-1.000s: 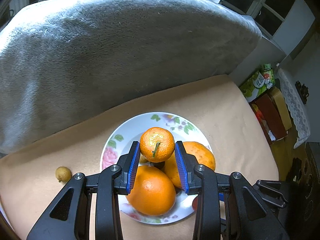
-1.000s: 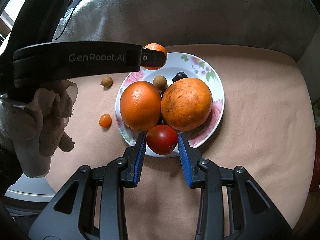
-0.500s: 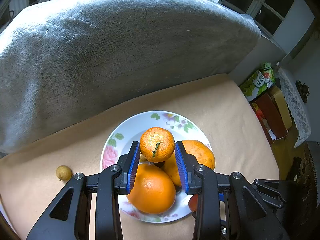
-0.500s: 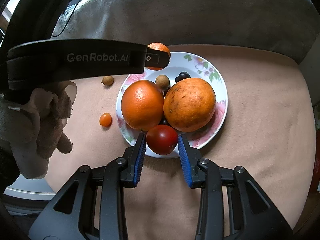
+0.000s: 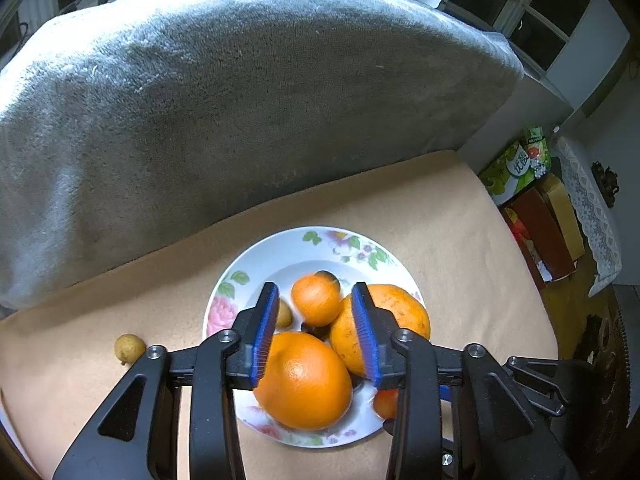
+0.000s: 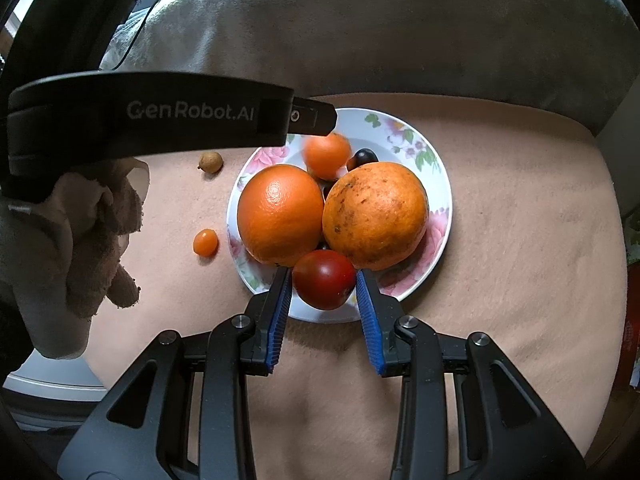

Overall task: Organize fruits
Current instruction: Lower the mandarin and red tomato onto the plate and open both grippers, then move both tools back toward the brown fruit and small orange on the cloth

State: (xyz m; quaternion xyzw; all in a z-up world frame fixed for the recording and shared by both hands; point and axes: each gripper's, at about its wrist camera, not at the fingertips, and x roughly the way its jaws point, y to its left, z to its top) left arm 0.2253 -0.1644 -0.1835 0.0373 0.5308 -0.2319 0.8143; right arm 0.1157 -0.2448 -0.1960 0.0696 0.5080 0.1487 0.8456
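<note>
Left gripper jaws just opened, pads clear of the small mandarin, now lying on the floral plate. Right gripper narrow, blue pads flanking the red tomato at the plate's near rim; contact unclear.

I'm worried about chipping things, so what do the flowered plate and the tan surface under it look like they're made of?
The plate looks like glazed ceramic or porcelain: white, glossy, with printed pink flowers and green leaves, though melamine can't be ruled out. The tan surface looks like soft fabric, probably a short-pile fleece or suede-like cover: matte, with faint brushed streaks and gentle dents.
</note>
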